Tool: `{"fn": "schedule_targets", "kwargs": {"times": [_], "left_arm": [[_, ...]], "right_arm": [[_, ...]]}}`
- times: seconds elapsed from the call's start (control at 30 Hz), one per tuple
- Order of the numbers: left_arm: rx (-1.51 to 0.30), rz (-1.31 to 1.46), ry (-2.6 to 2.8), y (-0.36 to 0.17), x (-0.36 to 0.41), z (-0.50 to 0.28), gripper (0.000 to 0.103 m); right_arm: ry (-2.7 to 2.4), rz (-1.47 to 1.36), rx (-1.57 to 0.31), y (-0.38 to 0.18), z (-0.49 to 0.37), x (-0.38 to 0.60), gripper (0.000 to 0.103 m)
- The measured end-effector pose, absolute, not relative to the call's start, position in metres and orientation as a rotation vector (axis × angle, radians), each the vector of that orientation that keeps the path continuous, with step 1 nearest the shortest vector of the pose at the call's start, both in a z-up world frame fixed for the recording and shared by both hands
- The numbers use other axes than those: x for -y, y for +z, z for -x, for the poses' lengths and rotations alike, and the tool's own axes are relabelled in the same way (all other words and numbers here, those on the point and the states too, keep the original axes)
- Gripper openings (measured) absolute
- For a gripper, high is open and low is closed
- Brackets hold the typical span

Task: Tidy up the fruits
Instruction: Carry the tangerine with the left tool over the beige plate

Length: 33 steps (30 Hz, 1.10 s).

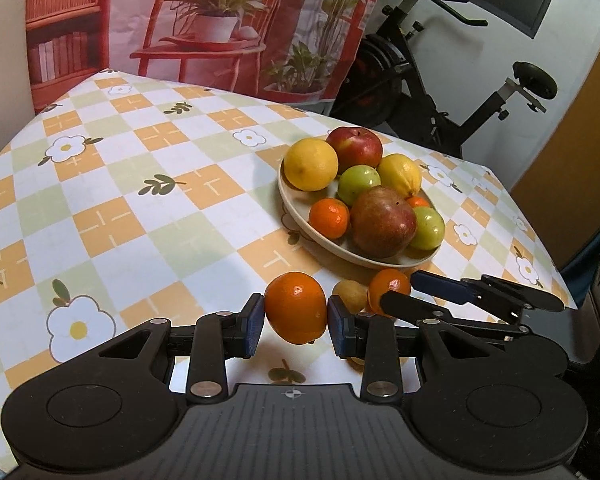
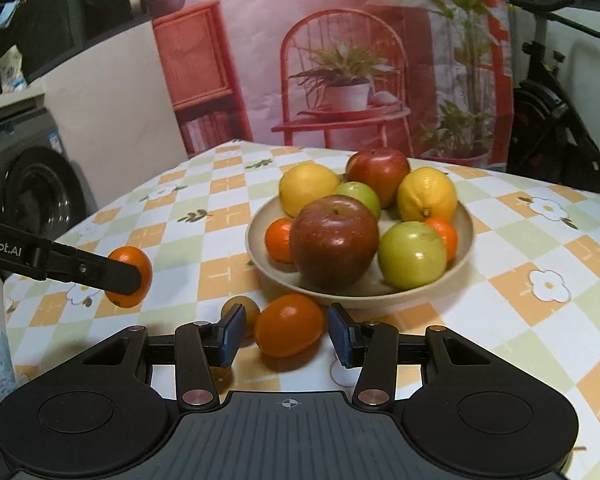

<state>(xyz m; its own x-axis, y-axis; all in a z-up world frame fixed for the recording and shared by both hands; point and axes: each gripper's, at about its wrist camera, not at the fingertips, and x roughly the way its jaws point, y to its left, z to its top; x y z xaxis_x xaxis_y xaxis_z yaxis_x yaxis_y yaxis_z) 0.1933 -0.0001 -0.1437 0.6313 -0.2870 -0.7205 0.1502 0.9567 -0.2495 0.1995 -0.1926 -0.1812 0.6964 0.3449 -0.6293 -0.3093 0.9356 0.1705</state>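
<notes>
Orange mandarin [image 1: 296, 307] pinched btwn left gripper [image 1: 296, 322] fingers, lifted off bench [image 1: 148, 200]. Right gripper [image 2: 286, 334] fingers wide apart, w/ a 2nd mandarin [image 2: 289, 325] lying btwn them on bench, touching neither pad, just in front of fruit plate [image 2: 260, 256]. Small yellowish fruit [image 2: 249, 307] beside its left finger.

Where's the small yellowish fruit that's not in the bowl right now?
The small yellowish fruit lies on the tablecloth just in front of the bowl, beside the loose orange between the open right tongs, partly hidden behind their left pad.
</notes>
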Motion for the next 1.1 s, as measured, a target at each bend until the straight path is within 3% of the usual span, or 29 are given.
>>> {"fn": "schedule_targets", "kwargs": {"times": [1.1], "left_arm": [[-0.875, 0.164, -0.255, -0.153, 0.006, -0.195, 0.036]], "right_arm": [[0.385, -0.067, -0.718, -0.194, -0.197, 0.197, 0.038]]}}
